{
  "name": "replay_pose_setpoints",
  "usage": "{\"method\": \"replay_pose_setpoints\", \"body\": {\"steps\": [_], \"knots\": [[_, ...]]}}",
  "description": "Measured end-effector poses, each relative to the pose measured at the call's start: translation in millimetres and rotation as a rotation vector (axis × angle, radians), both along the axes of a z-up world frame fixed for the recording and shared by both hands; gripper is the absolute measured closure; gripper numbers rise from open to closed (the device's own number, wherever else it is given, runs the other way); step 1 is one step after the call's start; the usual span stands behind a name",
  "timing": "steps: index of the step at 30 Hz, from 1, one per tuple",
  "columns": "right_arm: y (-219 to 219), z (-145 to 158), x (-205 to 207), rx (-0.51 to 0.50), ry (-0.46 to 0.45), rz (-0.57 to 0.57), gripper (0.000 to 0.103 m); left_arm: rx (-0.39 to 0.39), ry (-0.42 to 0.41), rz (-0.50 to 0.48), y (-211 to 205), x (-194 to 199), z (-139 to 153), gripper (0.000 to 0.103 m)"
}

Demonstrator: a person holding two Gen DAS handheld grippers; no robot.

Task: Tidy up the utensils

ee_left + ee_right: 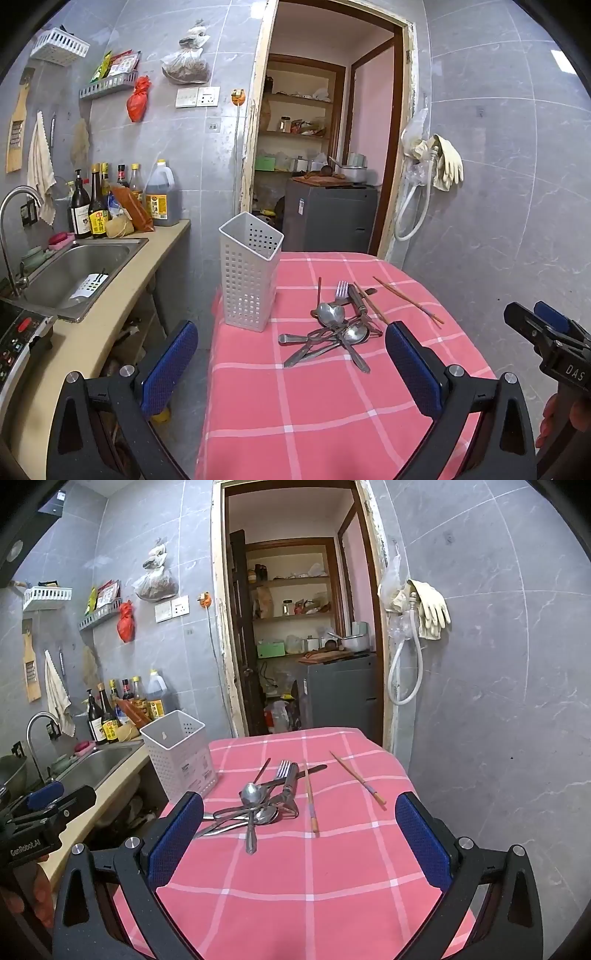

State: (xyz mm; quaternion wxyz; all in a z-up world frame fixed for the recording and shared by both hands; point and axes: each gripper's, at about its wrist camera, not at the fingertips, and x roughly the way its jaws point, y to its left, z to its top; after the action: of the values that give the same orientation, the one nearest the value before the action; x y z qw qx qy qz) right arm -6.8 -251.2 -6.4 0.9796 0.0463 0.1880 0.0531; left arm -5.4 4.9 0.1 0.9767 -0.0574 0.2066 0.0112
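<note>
A pile of metal spoons, forks and knives point(332, 328) lies on the pink checked tablecloth point(314, 413); it also shows in the right wrist view point(258, 805). Two chopsticks lie right of it, one point(310, 799) close by, one point(358, 777) further right. A white perforated utensil holder point(249, 271) stands upright at the table's left edge, also in the right wrist view point(181, 755). My left gripper point(291, 360) is open and empty, short of the pile. My right gripper point(299, 830) is open and empty, short of the pile.
A counter with a steel sink point(74, 273), faucet and several bottles point(99, 206) runs along the left. A doorway point(325, 147) to a pantry opens behind the table. Tiled wall with rubber gloves point(443, 162) stands on the right.
</note>
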Motion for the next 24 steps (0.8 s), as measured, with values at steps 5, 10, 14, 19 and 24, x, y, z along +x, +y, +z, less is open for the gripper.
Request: {"method": "replay_pose_setpoints", "body": {"steps": [5,10,14,19,24], "knots": [[2.9,-2.1,0.3,0.0,0.002,-0.001,0.001,0.0,0.001,0.001,-0.7,0.9,-0.1,0.001],[1.9,-1.1,1.2,0.0,0.004,0.0,0.001,0.0,0.001,0.001,0.5,3.9,-3.1,0.001],[1.2,-0.9,1.7,0.0,0.005,0.001,0.001,-0.001,0.003,0.002,0.2,4.3,-2.9,0.001],[0.8,-1.3,1.7,0.001,0.008,0.002,0.001,0.0,0.003,0.003,-0.2,4.6,-2.9,0.001],[-0.1,-1.4,2.3,0.002,0.01,0.003,0.001,-0.001,0.004,0.004,-0.2,4.9,-2.7,0.001]]}}
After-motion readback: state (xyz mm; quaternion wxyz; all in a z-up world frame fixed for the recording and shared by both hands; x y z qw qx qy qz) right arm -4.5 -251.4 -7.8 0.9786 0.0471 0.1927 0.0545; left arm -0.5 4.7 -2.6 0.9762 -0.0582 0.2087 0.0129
